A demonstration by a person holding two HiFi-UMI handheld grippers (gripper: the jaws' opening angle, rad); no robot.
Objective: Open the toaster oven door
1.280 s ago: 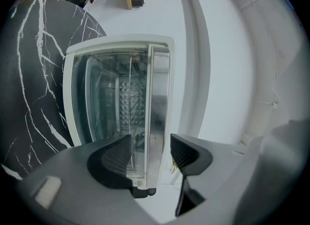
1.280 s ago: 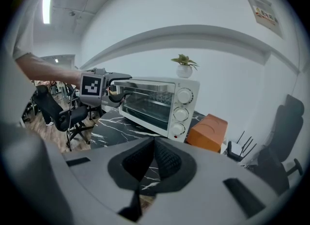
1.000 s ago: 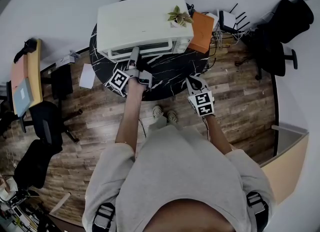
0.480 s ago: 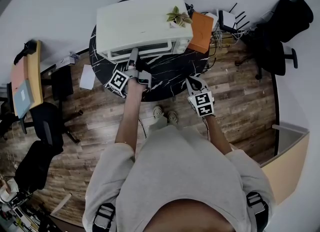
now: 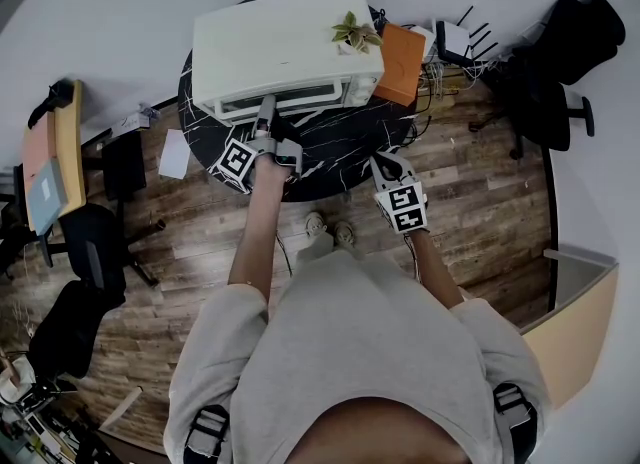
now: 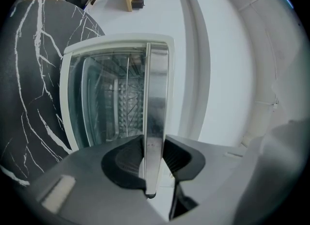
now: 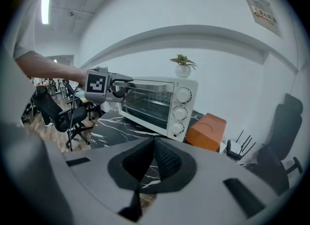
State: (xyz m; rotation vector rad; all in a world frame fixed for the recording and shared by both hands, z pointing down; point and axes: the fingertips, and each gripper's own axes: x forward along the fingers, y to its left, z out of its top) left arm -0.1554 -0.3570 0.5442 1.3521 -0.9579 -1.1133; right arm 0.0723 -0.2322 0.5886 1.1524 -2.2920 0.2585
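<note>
Wood-plank flooring is running under everything, with dark office chairs (image 5: pixel 85 252) standing off to the left, well apart from the round black marble desk (image 5: pixel 340 147). A white toaster oven (image 5: pixel 285 42) is sitting on the far part of that desk, its glass door (image 6: pixel 104 103) looking shut. The left gripper (image 5: pixel 266 107) is reaching to the oven's front. Its fingers (image 6: pixel 127 158) have just been closing with the chrome door handle (image 6: pixel 156 88) between them, and both pads are pressing on the bar near its left end. To my eye the pull is about to begin. Doing it well is going to mean drawing the handle out toward the person and letting it swing down in an arc, since the hinge is probably along the bottom edge. Tugging straight back could drag the oven across the desk. Further right, a small potted plant (image 5: pixel 352 32) is resting on the oven's top and an orange box (image 5: pixel 403 64) is lying just beside the oven. The right gripper (image 5: pixel 385 164) is hovering by the desk's near edge, its fingers (image 7: pixel 167 163) closed on nothing.
</note>
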